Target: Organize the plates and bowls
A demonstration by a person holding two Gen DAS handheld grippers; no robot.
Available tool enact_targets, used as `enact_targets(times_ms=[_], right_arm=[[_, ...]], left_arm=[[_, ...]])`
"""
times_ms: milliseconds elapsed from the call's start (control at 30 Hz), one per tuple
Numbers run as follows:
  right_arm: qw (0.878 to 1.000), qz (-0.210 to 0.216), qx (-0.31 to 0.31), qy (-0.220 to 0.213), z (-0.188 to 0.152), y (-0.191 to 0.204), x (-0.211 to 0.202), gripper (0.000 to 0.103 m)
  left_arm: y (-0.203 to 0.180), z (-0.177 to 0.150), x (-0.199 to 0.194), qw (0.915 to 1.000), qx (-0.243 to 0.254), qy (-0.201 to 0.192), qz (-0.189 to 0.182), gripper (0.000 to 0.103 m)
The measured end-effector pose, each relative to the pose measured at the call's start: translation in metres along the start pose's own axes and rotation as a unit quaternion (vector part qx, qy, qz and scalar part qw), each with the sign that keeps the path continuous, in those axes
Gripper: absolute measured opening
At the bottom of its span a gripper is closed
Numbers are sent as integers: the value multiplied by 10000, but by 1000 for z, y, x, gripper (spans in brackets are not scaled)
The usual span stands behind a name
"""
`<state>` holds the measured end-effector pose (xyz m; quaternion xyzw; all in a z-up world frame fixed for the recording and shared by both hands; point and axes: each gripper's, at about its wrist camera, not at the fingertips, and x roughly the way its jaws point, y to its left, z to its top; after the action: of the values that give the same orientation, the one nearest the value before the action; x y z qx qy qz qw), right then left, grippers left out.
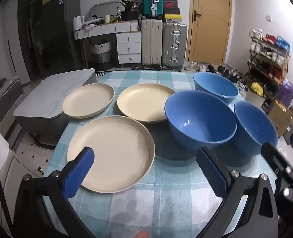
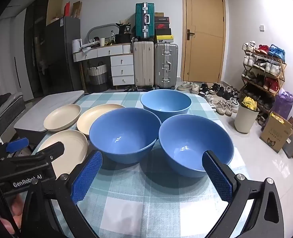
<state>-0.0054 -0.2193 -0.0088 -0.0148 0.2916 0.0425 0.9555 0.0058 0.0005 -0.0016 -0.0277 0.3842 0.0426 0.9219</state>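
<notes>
Three shallow cream plastic plates and three deep blue plastic bowls are set out on the checked blue-and-white surface (image 1: 166, 188). One plate (image 1: 110, 152) lies nearest on the left, with two more plates (image 1: 88, 100) (image 1: 144, 102) behind it. The nearest bowl (image 2: 194, 144), the middle bowl (image 2: 124, 132) and the far bowl (image 2: 166, 103) are grouped closely on the right. The left gripper (image 1: 146, 170) is held above the surface with its jaws spread wide and nothing grasped. The right gripper (image 2: 152, 176) hovers before the bowls, its jaws likewise released.
</notes>
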Motion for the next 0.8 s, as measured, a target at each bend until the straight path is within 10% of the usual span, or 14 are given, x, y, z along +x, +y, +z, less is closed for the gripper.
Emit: enact_targets(times_ms=[167,800], right_arm=[[10000,49,42,-16,0,0,0,102],[9994,125,-86,-304,2,8,-13,102]], left_arm=[[-14,-14,-17,9975,221,-670,-92,103],[-3,-10,-26,9967,27,-707,-387,103]])
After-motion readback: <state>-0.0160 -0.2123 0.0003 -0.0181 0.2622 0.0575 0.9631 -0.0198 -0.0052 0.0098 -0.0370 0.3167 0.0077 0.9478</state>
